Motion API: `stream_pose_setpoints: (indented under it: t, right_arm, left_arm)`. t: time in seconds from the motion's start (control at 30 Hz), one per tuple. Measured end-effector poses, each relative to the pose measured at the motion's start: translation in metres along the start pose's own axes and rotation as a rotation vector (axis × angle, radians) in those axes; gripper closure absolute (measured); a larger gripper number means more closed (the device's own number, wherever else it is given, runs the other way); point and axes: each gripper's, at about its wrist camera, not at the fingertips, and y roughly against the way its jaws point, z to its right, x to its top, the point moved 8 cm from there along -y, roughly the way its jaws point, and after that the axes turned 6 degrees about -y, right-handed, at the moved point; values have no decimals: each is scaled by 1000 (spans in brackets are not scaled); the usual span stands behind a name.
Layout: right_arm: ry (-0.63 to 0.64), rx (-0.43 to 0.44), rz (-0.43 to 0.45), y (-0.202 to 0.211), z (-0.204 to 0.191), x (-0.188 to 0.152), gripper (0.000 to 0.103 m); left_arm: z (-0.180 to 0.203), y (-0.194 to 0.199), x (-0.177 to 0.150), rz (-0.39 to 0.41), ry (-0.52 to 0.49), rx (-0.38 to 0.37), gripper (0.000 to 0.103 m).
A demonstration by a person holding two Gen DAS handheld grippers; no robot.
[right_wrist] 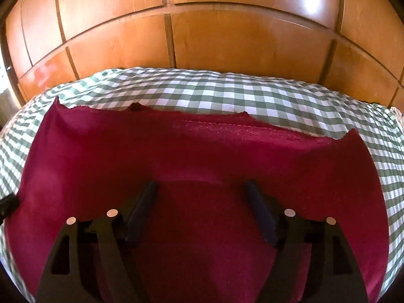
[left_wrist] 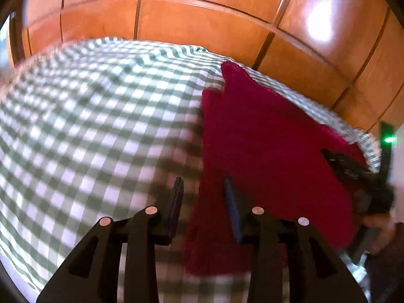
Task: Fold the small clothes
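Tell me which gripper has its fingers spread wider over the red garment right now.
The right gripper: its jaws stand wide apart, empty, above the red garment. The left gripper shows a narrower gap at the garment's edge by the checked cloth.

Both wrist views close above the shared red garment (left_wrist: 265,131), facing wooden panelling (right_wrist: 202,38).

Right gripper (right_wrist: 200,189) is seen with jaws spread wide, nothing clamped between them, hovering over a dark red fabric garment (right_wrist: 101,156) laid flat on a green-and-white checked cloth (right_wrist: 227,93). Stitched hem is seen along the garment's far edge. Glossy orange-brown wooden panelling (right_wrist: 227,38) is seen behind the cloth
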Motion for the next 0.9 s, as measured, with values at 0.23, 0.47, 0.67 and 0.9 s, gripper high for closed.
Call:
stream_pose_setpoints:
  t: [0.23,0.47,0.67,0.9]
  right_arm:
    - [-30,26,12,32,-2,-7,18]
    - [-153,-53,40,78,74,-42,18]
    - [-395,-159,14,111,190,-83,18]
    - [-501,0,22,149,201,-110,29]
  left_arm:
    - [13,30,-30,10,-26,-130,53]
    - [15,15,-47,-54,-94,-31,64]
    - [11,13,-44,-60,-82,-14,63]
    - [15,26,-39,-16,-103,-7,64]
